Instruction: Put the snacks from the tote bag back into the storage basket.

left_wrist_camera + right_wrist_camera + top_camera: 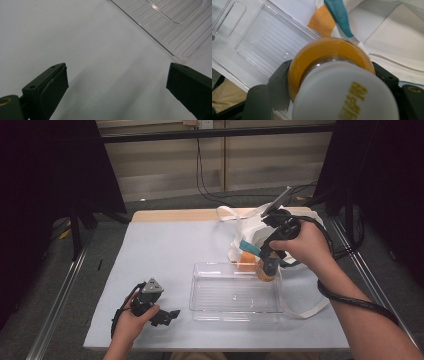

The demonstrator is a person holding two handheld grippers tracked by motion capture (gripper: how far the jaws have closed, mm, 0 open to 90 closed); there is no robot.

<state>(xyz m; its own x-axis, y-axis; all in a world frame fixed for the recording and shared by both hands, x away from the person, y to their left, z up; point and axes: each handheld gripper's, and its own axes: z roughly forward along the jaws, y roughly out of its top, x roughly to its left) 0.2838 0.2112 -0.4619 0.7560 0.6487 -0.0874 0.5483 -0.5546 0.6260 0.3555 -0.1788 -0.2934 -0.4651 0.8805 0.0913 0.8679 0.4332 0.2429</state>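
An orange bottle (pixel 263 273) with a white cap (pixel 344 92) hangs over the far right corner of a clear plastic tray (pixel 235 317). My right gripper (pixel 268 265) is shut on it and points down. In the right gripper view the black jaws press both sides of the orange bottle (pixel 329 55), my right gripper (pixel 332 75) reaching around it, with the tray (pixel 262 42) below. My left gripper (pixel 172 314) lies low on the table left of the tray. Its jaws stand wide apart over bare table, my left gripper (pixel 117 72) holding nothing, and the tray's corner (pixel 175 32) lies ahead.
A white cloth bag (pixel 250 227) with long handles, a teal strap (pixel 339 15) and an orange patch lies behind the tray at the table's far right. The pale table top (pixel 160 250) is edged by metal rails. Cables trail from both grippers.
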